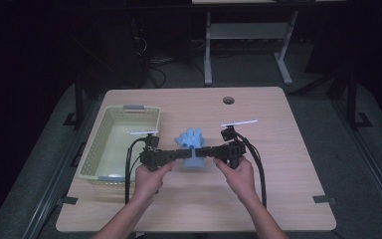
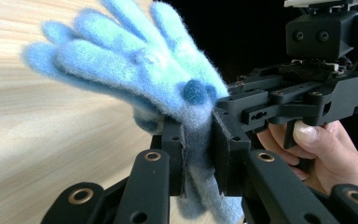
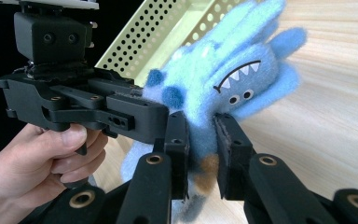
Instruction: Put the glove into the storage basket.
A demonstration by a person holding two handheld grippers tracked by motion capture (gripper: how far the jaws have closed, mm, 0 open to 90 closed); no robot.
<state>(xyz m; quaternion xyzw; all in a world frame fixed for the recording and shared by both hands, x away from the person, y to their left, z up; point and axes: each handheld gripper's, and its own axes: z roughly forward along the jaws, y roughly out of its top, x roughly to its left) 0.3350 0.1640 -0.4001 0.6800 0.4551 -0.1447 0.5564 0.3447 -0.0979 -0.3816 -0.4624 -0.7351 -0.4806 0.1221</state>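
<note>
Flanking the gripped blue glove [image 1: 191,144]: yellow basket [image 1: 110,144].

The fuzzy glove [image 3: 223,79] is light blue with paler aqua patches, darker blue spots, a brown patch low down, and a printed face of white teeth and small eyes. The perforated basket [image 1: 110,144] is pale yellow-green; each hand-held gripper [image 1: 191,153] is black, the table [image 1: 278,164] light wood-grain.

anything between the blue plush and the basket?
Nothing visible. The plush is held above the table by both claws, left claw and right claw. The basket sits just to its left, open-topped, with bare tabletop between them.
</note>
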